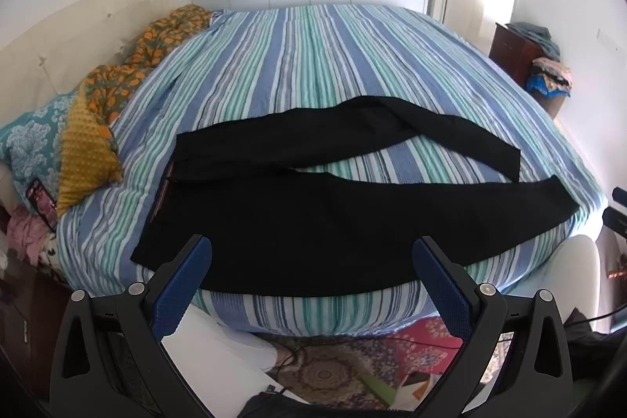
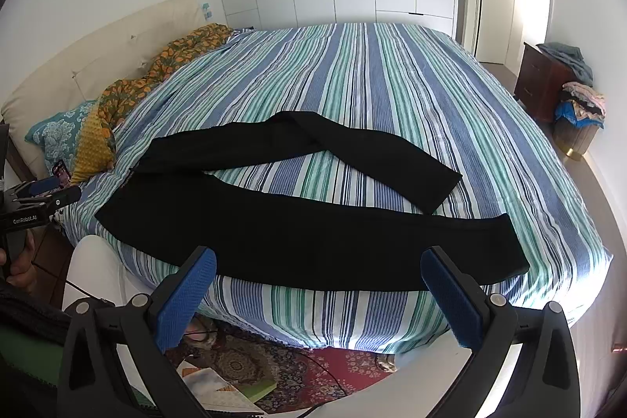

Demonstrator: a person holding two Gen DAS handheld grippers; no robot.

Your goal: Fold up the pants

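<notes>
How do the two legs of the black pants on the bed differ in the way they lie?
The near leg lies almost straight along the bed's front edge; the far leg bends midway, its lower half angling back toward the near one. The near leg's cuff reaches further right than the far leg's cuff. Both are black, flat, and untouched by the open left gripper and right gripper.

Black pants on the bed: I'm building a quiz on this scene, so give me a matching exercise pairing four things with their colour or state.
Things:
1. pants
2. bedspread
3. left gripper
4. cushion beside the pants' waistband

Descriptions:
A. mustard yellow, bumpy texture
B. blue, green and white stripes
C. jaws wide open, holding nothing
D. black, spread out unfolded, legs apart

Pairs: 1-D, 2-B, 3-C, 4-A
</notes>
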